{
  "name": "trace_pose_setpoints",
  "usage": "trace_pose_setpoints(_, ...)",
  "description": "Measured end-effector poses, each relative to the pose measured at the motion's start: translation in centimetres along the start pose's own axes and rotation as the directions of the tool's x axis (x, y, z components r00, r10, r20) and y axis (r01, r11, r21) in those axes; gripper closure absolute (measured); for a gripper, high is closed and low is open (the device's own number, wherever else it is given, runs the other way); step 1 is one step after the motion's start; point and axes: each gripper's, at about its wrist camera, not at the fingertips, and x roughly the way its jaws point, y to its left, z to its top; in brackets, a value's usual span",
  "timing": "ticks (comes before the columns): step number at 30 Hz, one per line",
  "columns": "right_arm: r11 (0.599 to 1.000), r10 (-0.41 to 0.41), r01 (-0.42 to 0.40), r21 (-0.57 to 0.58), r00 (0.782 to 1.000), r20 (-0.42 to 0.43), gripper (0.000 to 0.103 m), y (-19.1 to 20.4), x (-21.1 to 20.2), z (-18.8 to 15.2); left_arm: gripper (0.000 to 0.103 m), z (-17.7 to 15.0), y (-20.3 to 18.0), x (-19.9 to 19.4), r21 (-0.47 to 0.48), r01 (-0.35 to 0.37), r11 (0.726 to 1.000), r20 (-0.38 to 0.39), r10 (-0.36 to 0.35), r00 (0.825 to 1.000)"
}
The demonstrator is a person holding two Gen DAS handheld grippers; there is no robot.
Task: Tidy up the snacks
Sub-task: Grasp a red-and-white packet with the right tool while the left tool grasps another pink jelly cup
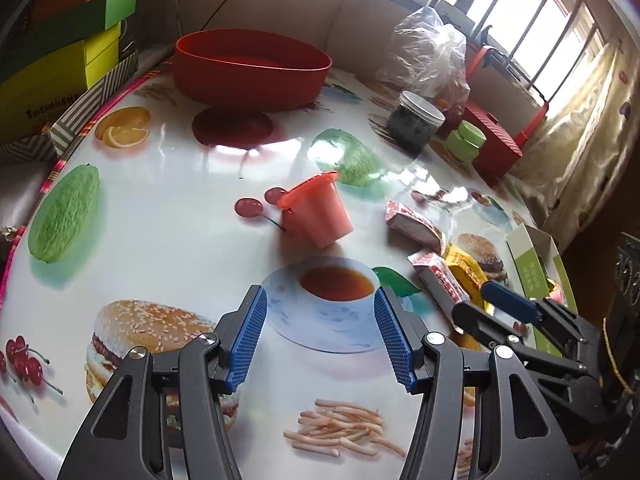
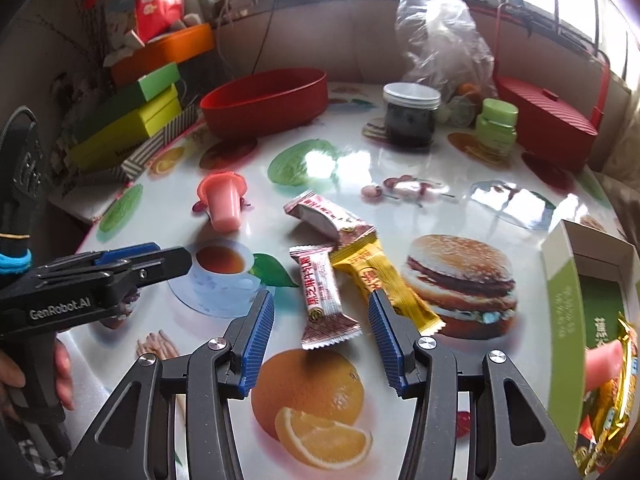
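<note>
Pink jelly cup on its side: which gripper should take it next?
Left. The jelly cup lies just beyond the open left gripper; the right gripper faces the wrapped bars instead.

At the far left, stacked cardboard boxes in yellow, green and orange rest beside the glossy food-printed tabletop. A crumpled clear plastic bag rises at the far side, with a dark-filled, white-lidded glass jar just before it.
</note>
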Motion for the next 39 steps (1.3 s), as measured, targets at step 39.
trace_pose_setpoints(39, 0.997, 0.060, -0.059, 0.056, 0.998, -0.016, 0.083, -0.1, 1.9, -1.0, 0.046, 4.7, -1.1, 5.3, -0.047, -0.133, 0.990, -0.004, 0.133, 0.991)
